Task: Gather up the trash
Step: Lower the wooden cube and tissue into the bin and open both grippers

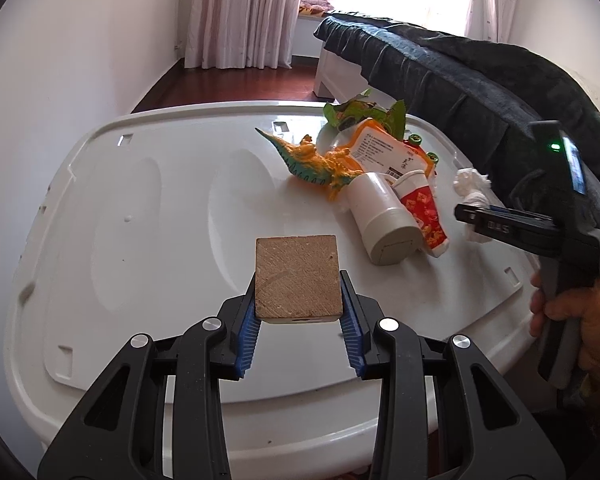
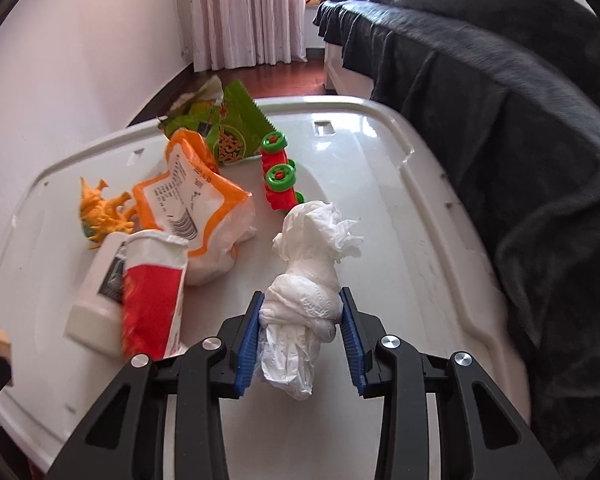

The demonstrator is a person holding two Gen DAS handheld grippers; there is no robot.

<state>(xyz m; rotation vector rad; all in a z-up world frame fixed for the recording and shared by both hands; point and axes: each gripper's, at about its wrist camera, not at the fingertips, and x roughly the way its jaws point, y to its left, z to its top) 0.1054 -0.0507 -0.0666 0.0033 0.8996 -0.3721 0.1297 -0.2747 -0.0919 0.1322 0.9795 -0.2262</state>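
Note:
My left gripper [image 1: 299, 312] is shut on a square wooden block [image 1: 297, 276], held above the white plastic lid [image 1: 148, 208]. My right gripper [image 2: 302, 316] is shut on a crumpled white tissue wad [image 2: 312, 248] that lies on the lid [image 2: 380, 184]; its blue pads press both sides of the wad. From the left wrist view the right gripper [image 1: 470, 216] shows at the right edge, held by a hand [image 1: 576, 320], with the tissue [image 1: 474, 184] at its tips. Other trash lies in a pile: an orange-white bag [image 2: 196, 204], a green wrapper [image 2: 228, 128] and a red-white paper cup [image 2: 152, 292].
A white bottle [image 2: 96, 300], an orange toy dinosaur [image 2: 100, 212] and a red toy with green wheels [image 2: 278, 176] lie among the trash. A bed with a dark blanket [image 2: 500, 120] runs along the right. White wall stands left, curtains [image 1: 240, 12] behind.

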